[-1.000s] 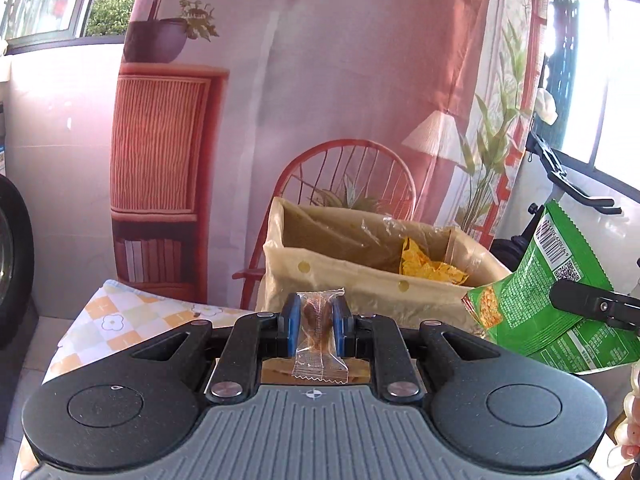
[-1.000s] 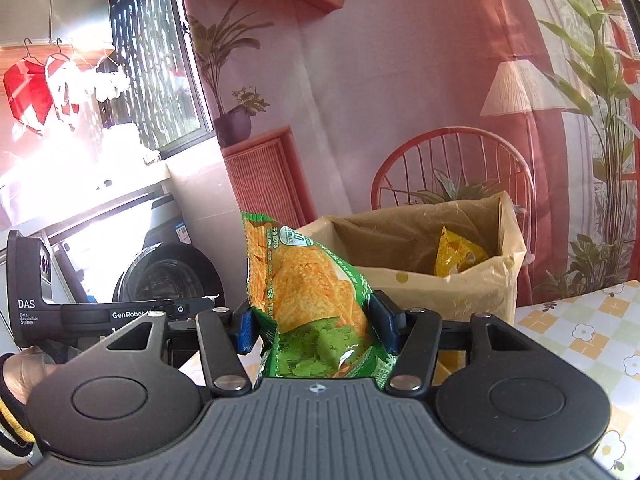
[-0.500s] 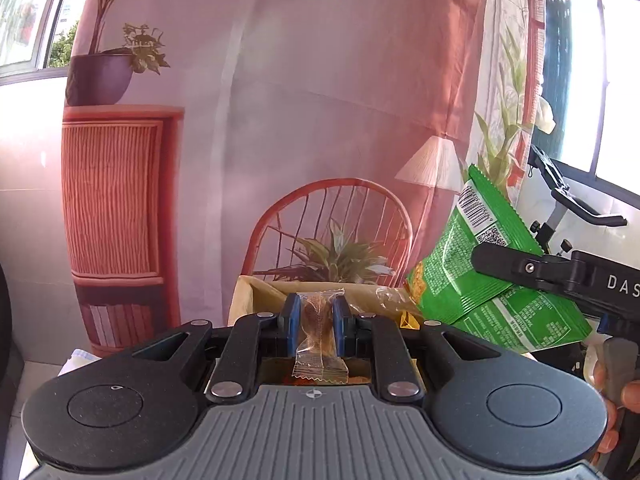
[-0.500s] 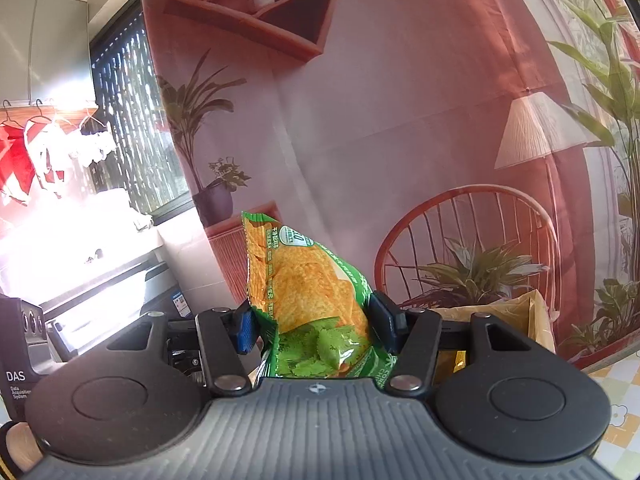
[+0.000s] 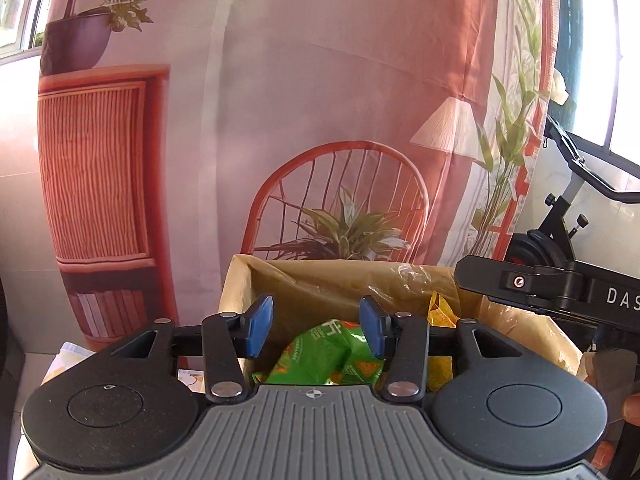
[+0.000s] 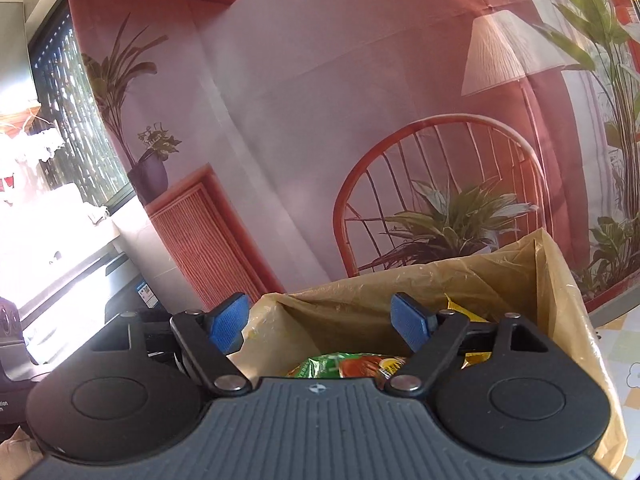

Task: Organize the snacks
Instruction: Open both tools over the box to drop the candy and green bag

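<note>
Both grippers hover over a box lined with a tan plastic bag [image 5: 320, 280] [image 6: 400, 300]. My left gripper [image 5: 316, 326] has its jaws opening, with nothing between the blue pads. Below it the green chip bag [image 5: 320, 360] lies inside the box, beside a yellow snack pack [image 5: 440, 312]. My right gripper [image 6: 324, 320] also has its jaws opening and empty, above the same green chip bag [image 6: 344, 364]; the yellow pack [image 6: 468, 308] shows behind its right finger. The small clear-wrapped snack is not visible. In the left wrist view the right gripper's black body [image 5: 552, 284] reaches in from the right.
A printed backdrop [image 5: 320, 120] with a red chair, cabinet and lamp hangs right behind the box. An exercise bike [image 5: 560, 216] stands at the right. A checkered tablecloth [image 6: 624, 352] shows beside the box, and a bright counter [image 6: 52, 248] lies at the far left.
Both grippers moved forward over the box and opened. The clear-wrapped snack left the left gripper and the green chip bag left the right gripper; the chip bag now lies inside the box.
</note>
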`<state>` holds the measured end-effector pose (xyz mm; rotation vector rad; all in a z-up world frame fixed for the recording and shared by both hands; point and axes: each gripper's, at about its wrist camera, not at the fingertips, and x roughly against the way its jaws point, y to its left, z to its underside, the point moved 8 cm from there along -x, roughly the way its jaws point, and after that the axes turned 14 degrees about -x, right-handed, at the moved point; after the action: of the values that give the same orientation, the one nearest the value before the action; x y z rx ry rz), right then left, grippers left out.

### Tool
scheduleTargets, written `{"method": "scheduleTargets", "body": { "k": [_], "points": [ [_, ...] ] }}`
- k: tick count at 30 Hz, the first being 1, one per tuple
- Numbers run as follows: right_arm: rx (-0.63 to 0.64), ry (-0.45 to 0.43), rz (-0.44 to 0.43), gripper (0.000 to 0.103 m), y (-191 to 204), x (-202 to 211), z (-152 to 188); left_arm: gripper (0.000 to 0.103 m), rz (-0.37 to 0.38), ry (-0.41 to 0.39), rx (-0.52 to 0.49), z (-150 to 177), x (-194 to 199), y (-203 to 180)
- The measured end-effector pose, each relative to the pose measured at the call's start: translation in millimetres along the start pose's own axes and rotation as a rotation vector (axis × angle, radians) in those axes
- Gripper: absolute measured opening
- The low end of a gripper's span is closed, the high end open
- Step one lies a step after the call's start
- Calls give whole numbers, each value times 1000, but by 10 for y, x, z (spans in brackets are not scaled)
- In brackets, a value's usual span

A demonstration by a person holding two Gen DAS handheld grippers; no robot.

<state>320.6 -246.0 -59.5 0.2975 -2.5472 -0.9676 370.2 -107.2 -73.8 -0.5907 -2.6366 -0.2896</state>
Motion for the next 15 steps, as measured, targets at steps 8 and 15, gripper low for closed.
{"method": "scheduleTargets", "body": {
  "k": [8, 15],
  "points": [
    [100, 15, 1, 78, 48, 343, 147, 50, -42, 23, 16, 221, 419, 197],
    [208, 27, -5, 73, 108, 718, 527, 50, -66, 66, 39, 642, 894, 374]
  ]
}}
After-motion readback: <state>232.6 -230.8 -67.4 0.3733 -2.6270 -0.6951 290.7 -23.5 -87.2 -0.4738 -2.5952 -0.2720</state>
